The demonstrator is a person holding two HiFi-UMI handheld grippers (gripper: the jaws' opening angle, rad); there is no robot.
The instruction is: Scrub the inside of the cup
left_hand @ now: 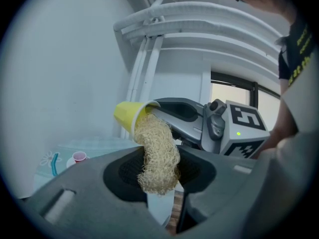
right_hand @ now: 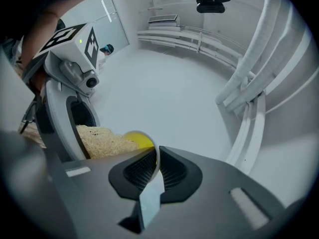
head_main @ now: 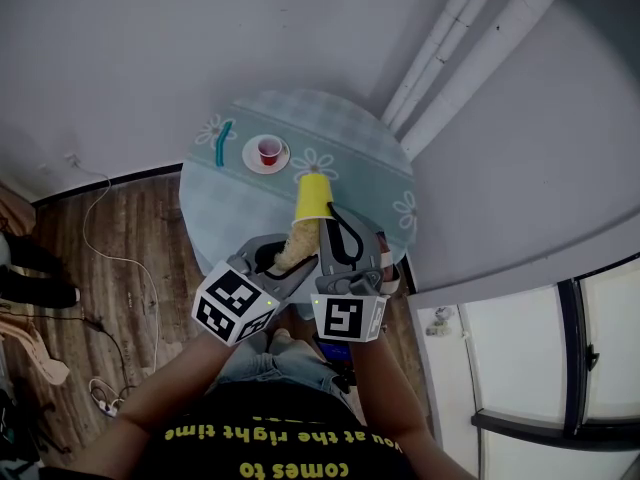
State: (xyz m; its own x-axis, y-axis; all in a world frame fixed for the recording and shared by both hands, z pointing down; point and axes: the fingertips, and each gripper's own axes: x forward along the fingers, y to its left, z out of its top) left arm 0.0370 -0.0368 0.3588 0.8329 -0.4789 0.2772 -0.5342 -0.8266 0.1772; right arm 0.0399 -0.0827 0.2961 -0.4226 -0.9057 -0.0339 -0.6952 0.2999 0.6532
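Your left gripper (head_main: 284, 252) tips slightly downward, with its jaws partly apart and pressing on the loofah scrubber (left_hand: 158, 156) held between them. Your right gripper (head_main: 332, 226) lies level just beside it. Its jaws are nearly together, pinching the rim of the yellow cup (head_main: 313, 196). Both grippers point away from your body, side by side. Your left forearm (head_main: 165, 393) and right forearm (head_main: 392, 396) are bare and reach forward, converging toward the grippers.

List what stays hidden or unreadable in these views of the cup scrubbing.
- Yellow cup inner bottom: no view shows it, because the loofah scrubber fills the mouth.
- Scrubber's far end: hidden inside the cup.
- Teal item on the table: head view, too small to name.
- Small red cup contents: head view, too small.
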